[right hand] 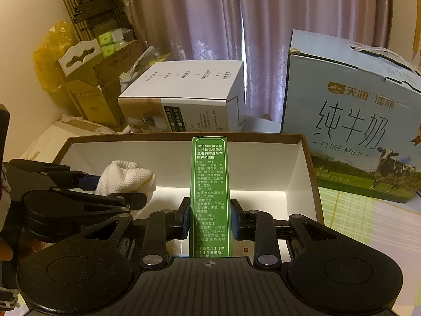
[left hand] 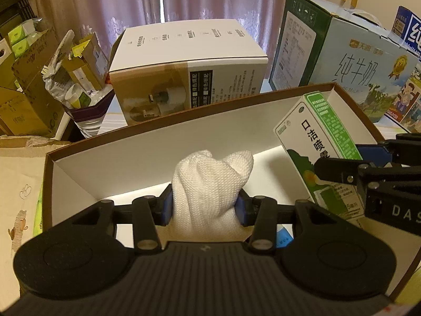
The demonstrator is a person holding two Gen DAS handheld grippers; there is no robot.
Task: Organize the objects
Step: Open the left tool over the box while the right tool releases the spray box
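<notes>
My left gripper (left hand: 204, 208) is shut on a bunched white knitted cloth (left hand: 210, 187), held over the inside of a shallow brown-rimmed box with a white lining (left hand: 147, 144). My right gripper (right hand: 209, 220) is shut on a slim green-and-white carton (right hand: 209, 184), which stands upright between the pads above the same box (right hand: 297, 163). In the left wrist view the carton (left hand: 318, 142) and the right gripper (left hand: 339, 168) show at the right. In the right wrist view the cloth (right hand: 126, 179) and the left gripper (right hand: 89, 184) show at the left.
Behind the open box stand a white-and-tan product box (left hand: 184, 73) and a blue milk carton case (right hand: 355, 131). Cardboard boxes and bags of clutter (left hand: 39, 87) crowd the far left. Pink curtains (right hand: 210, 13) hang at the back. A patterned tablecloth (right hand: 368, 223) shows at right.
</notes>
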